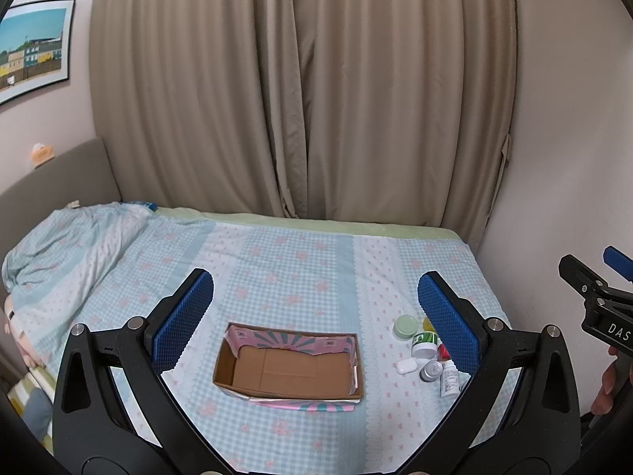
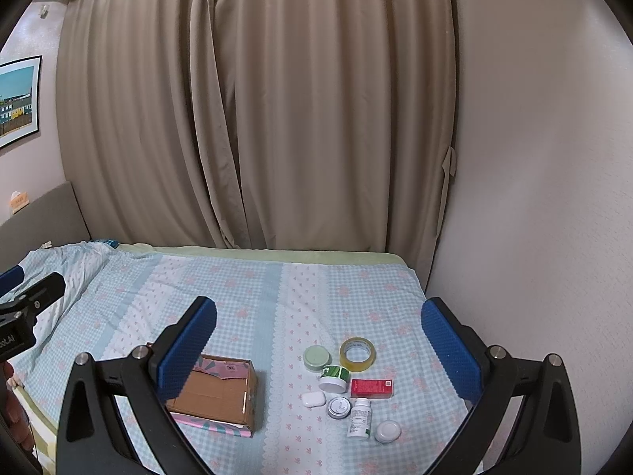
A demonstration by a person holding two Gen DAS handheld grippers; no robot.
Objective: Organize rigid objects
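- The cardboard box [image 1: 288,366] sits open-topped on the checked bedspread [image 1: 300,261], with only its brown floor showing inside.
- The left gripper [image 1: 315,316] hangs above the box, its blue pads [image 1: 182,318] spread wide with nothing between them.
- The right gripper [image 2: 318,342] hovers to the right of the box, fingers equally wide apart and holding nothing.
- All the small items lie in a cluster on the bedspread just right of the box, apart from it.
- Farthest from the box's near edge are a pale green round lid [image 2: 317,358] and a roll of clear tape [image 2: 357,352], side by side.
- Nearer come a green-labelled white jar [image 2: 334,379] and a red carton [image 2: 372,388].
- Closest to the box is a white earbud case [image 2: 314,399], with a silver tin [image 2: 338,407] just beyond it.
- A white pill bottle [image 2: 359,417] lies on its side next to the tin, and a small white round jar [image 2: 387,431] sits at the cluster's far right corner.
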